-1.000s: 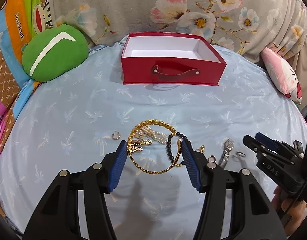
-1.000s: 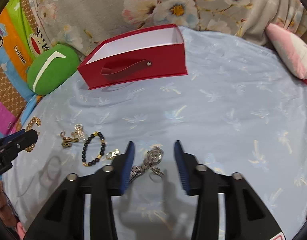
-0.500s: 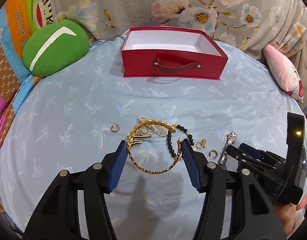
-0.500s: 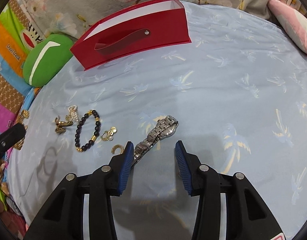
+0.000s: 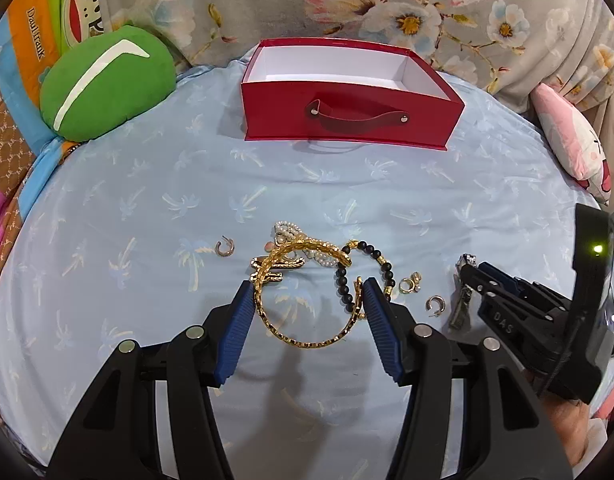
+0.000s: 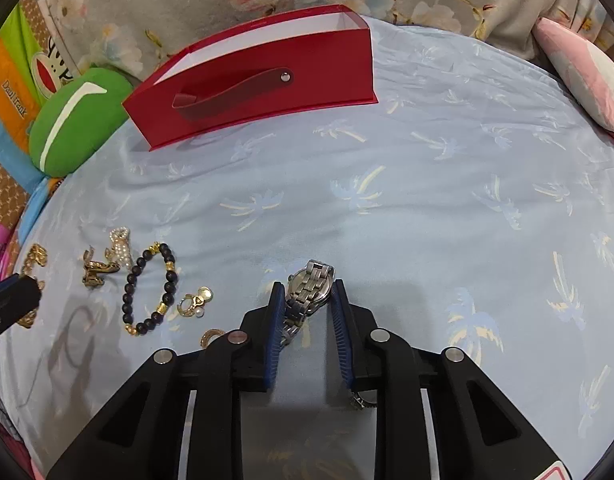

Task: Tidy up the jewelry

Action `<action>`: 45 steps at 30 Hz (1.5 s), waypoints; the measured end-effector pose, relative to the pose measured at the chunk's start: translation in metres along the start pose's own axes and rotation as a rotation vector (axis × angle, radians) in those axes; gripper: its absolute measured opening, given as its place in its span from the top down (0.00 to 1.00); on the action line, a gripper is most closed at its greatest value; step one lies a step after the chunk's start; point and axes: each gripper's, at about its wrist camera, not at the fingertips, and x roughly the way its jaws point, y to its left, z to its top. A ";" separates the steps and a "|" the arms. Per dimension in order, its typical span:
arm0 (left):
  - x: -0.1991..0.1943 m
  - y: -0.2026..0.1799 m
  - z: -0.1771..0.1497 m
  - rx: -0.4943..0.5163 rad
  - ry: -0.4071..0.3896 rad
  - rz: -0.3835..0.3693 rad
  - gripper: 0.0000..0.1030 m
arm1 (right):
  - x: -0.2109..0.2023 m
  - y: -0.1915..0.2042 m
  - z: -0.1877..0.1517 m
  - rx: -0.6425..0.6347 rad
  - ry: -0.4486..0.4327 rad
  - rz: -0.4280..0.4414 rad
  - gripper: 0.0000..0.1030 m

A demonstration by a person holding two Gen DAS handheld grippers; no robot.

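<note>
My left gripper (image 5: 307,292) is down on the pale blue cloth, its blue pads touching both sides of a gold bangle (image 5: 303,343) that lies flat. A black bead bracelet (image 5: 345,284) and a pearl piece (image 5: 291,232) overlap the bangle's far side. My right gripper (image 6: 307,296) is closing on a silver watch (image 6: 313,280); both pads touch it, and the strap runs back under the fingers. The open red box (image 5: 347,120) with its strap handle stands at the far side of the cloth, its white inside bare.
Small gold earrings lie loose on the cloth: a hoop (image 5: 226,247) to the left, a pair (image 5: 411,282) and another hoop (image 5: 435,304) near the watch. A green cushion (image 5: 107,84) sits far left and a pink plush (image 5: 571,148) far right. Flowered fabric rises behind the box.
The right gripper came down and forward over the watch and narrowed its jaws onto it. The left gripper and the bangle kept their place.
</note>
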 end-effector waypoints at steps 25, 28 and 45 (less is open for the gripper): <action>-0.033 0.010 0.089 0.054 -0.174 0.050 0.48 | -0.093 0.029 0.122 -0.122 -0.265 0.092 0.91; -0.033 0.007 0.124 0.076 -0.223 0.072 0.48 | -0.092 0.037 0.162 -0.150 -0.303 0.095 0.91; 0.124 -0.005 0.319 0.081 -0.199 0.060 0.48 | 0.061 0.046 0.341 -0.152 -0.247 0.064 0.91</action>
